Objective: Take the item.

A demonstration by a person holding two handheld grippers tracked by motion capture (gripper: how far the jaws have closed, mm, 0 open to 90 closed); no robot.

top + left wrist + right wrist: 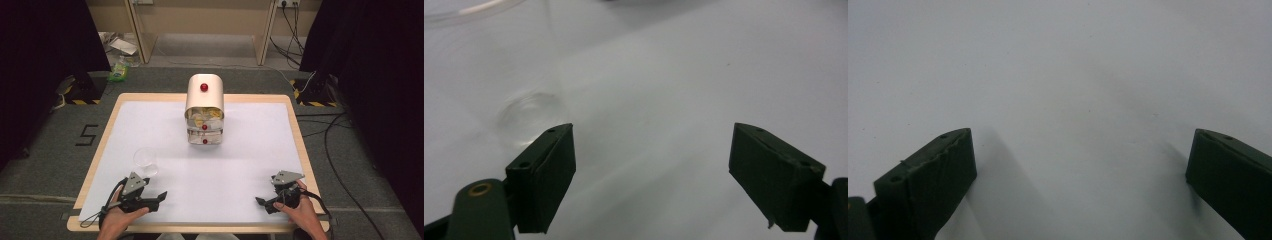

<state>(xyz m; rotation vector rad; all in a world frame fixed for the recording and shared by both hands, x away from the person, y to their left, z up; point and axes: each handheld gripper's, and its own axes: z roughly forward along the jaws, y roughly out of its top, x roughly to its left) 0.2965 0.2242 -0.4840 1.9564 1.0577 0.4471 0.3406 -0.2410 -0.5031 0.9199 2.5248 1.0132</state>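
left gripper (162, 195) jaws apart, lower left, beside clear cup (145, 161) | right gripper (260, 201) jaws apart, lower right | nothing grasped yet, cup pickup pending

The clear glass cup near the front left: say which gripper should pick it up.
Left. The left gripper rests open just in front of the clear glass cup; the right gripper, also open, lies far across the table.

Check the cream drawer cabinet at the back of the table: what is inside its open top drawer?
The cream drawer cabinet has its top drawer pulled out, showing crumpled white and yellowish packets. The two lower drawers, with red knobs, are shut, so their contents are hidden.
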